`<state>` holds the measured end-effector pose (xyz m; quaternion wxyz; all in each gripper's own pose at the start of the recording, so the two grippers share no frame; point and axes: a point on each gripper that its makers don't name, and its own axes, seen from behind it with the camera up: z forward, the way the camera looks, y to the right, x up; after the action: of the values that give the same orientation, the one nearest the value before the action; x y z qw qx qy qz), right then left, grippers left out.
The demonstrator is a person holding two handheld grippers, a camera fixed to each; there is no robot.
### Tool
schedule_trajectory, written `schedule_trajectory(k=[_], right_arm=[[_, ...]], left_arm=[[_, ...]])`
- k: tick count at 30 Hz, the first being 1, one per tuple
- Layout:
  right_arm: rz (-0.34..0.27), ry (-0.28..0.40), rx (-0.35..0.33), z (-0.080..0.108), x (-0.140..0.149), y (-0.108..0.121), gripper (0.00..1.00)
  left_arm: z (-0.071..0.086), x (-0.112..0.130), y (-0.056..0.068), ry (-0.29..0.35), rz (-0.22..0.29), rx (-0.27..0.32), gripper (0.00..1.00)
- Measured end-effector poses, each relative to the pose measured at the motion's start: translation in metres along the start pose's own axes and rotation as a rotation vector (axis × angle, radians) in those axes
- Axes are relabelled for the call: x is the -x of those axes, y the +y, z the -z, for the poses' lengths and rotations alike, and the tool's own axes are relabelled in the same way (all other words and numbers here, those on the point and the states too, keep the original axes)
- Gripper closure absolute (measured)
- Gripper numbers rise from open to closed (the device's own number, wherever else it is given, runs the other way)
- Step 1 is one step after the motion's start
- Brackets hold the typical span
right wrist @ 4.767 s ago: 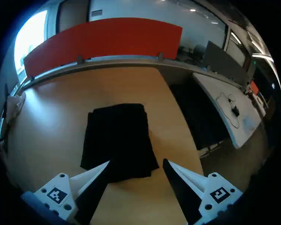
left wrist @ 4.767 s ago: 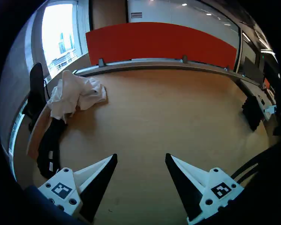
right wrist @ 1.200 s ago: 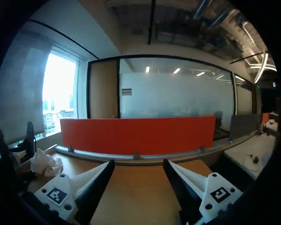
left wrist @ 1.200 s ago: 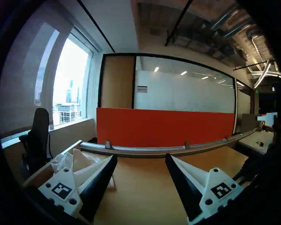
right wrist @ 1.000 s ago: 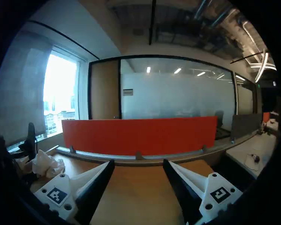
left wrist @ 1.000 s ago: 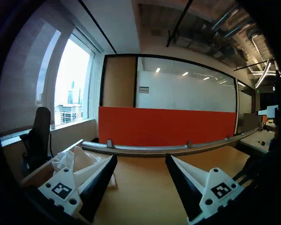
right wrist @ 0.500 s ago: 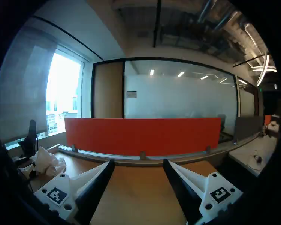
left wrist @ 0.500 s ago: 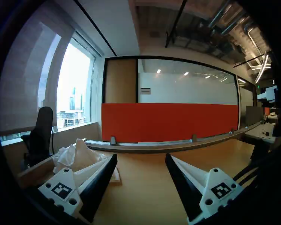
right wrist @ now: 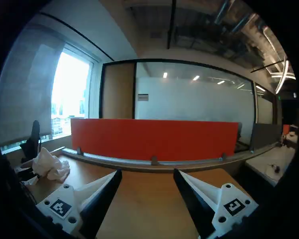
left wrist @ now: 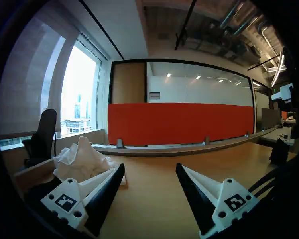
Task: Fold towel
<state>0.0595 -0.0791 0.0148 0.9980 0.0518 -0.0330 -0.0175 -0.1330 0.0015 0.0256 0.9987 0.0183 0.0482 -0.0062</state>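
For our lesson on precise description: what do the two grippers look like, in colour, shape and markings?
The left gripper and right gripper match: white wedge fingers tapering to points, black inner faces, a square black-and-white marker on each finger. Black cables run beside the left one.

One crumpled white cloth heap, one light wooden desk top, one long orange-red partition panel, one black office chair, one bright window, two grippers — left gripper, right gripper — two white-and-black fingers each, one square black-and-white marker per finger
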Motion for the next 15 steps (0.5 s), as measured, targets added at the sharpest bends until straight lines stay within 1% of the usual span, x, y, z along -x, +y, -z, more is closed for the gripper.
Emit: schedule_trajectory(k=[9,15], right_arm=[[0.027,-0.011,0.003,-0.006,0.027,0.002,0.00],[0.037,-0.019,0.006,-0.006,0.041,0.005,0.00]], left_arm=[[-0.001,0.028,-0.001,0.005,0.002,-0.014,0.05],[0.000,0.038,0.004,0.006,-0.028,-0.008,0.05]])
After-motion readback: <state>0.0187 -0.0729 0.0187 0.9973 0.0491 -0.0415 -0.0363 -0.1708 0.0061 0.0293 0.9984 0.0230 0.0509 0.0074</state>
